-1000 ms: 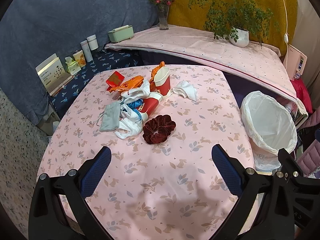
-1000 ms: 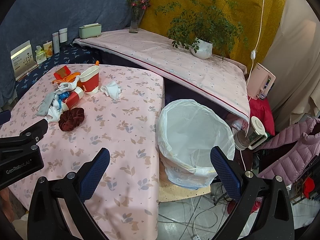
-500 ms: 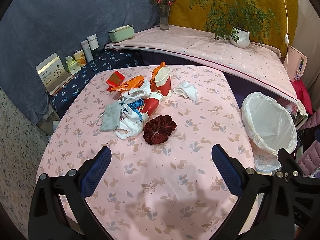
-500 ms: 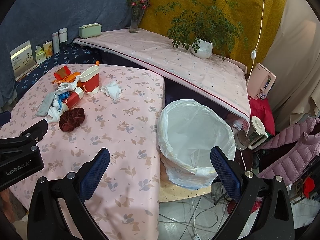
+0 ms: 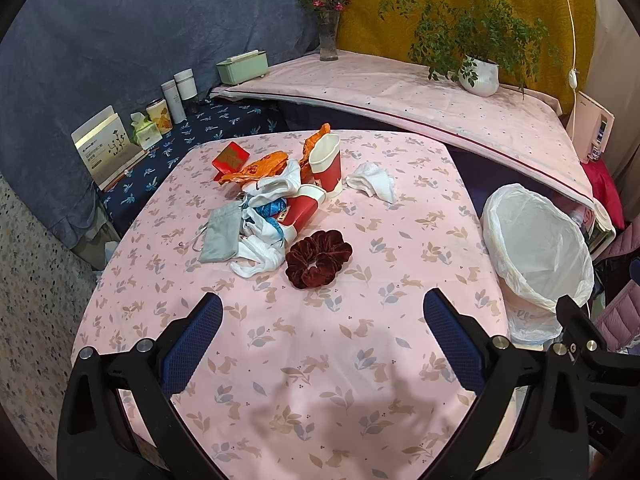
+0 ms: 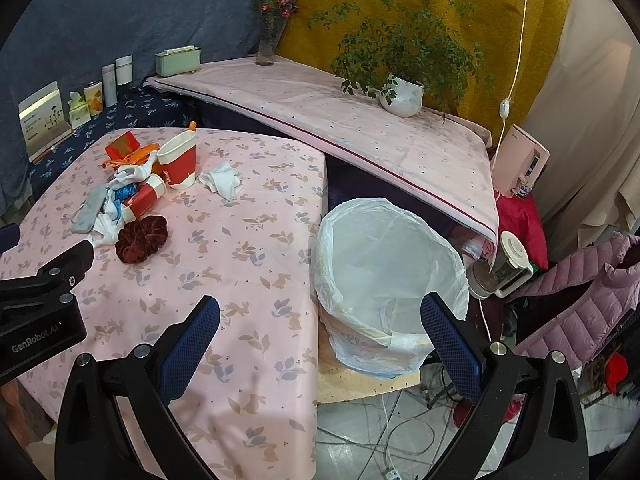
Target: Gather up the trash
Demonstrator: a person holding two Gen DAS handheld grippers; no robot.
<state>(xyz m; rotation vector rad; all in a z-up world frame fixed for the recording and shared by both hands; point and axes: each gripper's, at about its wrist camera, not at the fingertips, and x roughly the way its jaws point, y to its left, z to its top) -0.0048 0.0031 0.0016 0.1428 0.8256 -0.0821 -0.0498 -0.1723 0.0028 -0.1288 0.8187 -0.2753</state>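
Note:
A pile of trash lies on the pink table: an upright red paper cup, a tipped red cup, orange wrapper, white plastic bag, crumpled tissue, a grey pouch and a dark red scrunchie. A bin with a white liner stands at the table's right edge. My left gripper is open and empty, short of the scrunchie. My right gripper is open and empty, over the table edge beside the bin.
A red card lies behind the pile. A shelf behind holds a potted plant, a vase and a green box. Jars and a card stand on the left bench. Cables and a purple jacket lie at the right.

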